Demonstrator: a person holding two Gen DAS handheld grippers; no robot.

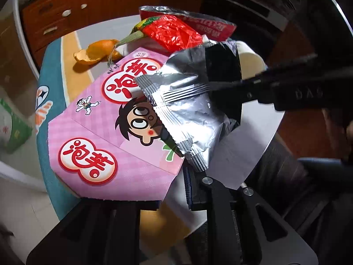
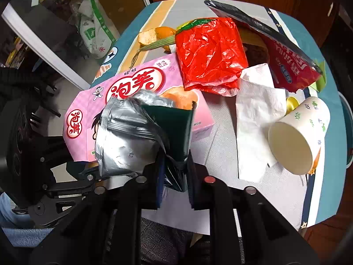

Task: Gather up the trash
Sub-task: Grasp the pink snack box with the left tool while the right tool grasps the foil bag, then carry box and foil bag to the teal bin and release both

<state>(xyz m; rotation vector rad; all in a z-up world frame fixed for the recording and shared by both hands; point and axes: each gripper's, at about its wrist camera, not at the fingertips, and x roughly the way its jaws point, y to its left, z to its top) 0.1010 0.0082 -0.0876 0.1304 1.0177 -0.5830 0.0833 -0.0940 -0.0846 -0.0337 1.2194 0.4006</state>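
Observation:
An opened foil wrapper, silver inside and dark green outside, hangs over a pink snack box on the table. My right gripper is shut on the wrapper's green flap; in the left wrist view it reaches in from the right and pinches the foil's upper edge. My left gripper sits at the wrapper's lower corner, jaws nearly together and closed on that corner. The right wrist view shows the left gripper at the silver side's bottom left.
A red plastic bag, a red snack bag, orange peel, a white napkin and a tipped paper cup lie on the teal-edged table. A green-and-white bag sits on the floor beyond it. Wooden cabinets stand behind.

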